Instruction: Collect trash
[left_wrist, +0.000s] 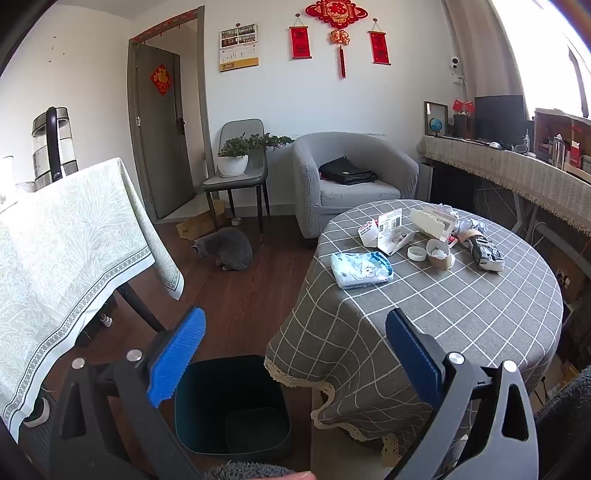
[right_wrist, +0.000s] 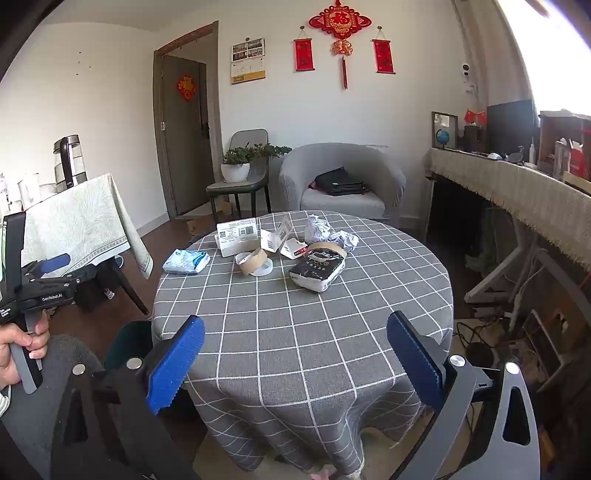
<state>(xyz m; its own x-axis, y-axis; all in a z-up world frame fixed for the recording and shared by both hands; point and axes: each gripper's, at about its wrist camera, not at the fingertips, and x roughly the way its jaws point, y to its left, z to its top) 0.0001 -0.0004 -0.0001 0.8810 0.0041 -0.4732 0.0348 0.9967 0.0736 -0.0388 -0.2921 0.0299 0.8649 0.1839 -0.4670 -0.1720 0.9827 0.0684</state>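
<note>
Our left gripper (left_wrist: 295, 328) and right gripper (right_wrist: 295, 332) both hang spread wide, gripping nothing. The trash sits clustered on the far side of the round table with the grey checked cloth (right_wrist: 303, 332): a blue-and-white plastic packet (right_wrist: 186, 261), a brown cardboard tape ring (right_wrist: 253, 260) and crumpled white paper (right_wrist: 318, 227). Only our left view shows the dark green bin (left_wrist: 232, 406) open on the floor just beside the table, and a grey cat (left_wrist: 226, 248) beyond. Our right view alone shows cables (right_wrist: 480, 332) on the floor.
</note>
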